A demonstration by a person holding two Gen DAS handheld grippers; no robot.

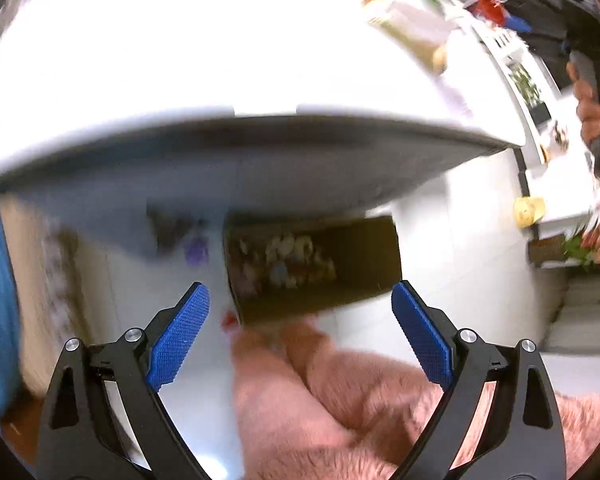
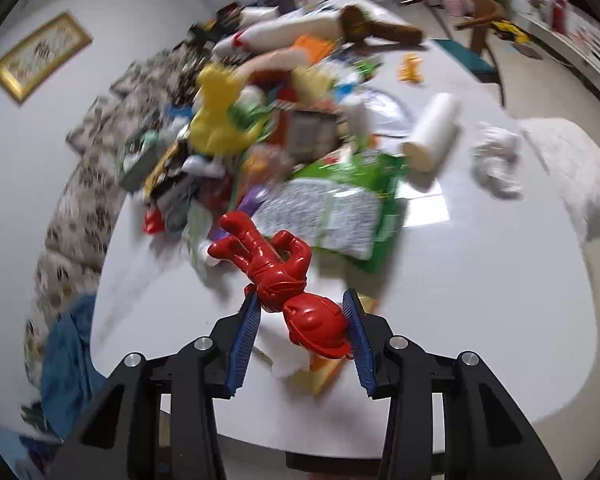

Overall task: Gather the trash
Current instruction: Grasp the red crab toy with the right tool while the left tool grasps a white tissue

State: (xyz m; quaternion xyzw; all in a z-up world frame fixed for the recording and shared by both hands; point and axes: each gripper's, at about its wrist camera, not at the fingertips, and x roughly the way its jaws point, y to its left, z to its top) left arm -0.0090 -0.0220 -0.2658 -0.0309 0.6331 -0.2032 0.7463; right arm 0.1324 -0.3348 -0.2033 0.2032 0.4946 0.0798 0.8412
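— Red plastic, that much is sharp: a red toy figure [image 2: 288, 280] sits between the blue pads [image 2: 246, 340] of the right gripper [image 2: 302, 338], over the white table [image 2: 480, 280]. Both pads meet it, so it is pinched.

— And the heap behind it?

— The clutter pile [image 2: 284, 128] is smeared by motion. I can pick out a yellow toy [image 2: 218, 116], a green-edged packet [image 2: 340, 200] and a white roll [image 2: 434, 132]; the rest I cannot name.

— The left gripper [image 1: 300, 332]?

— Spread wide, nothing between the fingers. It looks down past the table edge at a cardboard box [image 1: 320, 268] on the floor, its contents blurred. Pink fuzzy fabric [image 1: 360, 400] fills the bottom, cut off by the frame.
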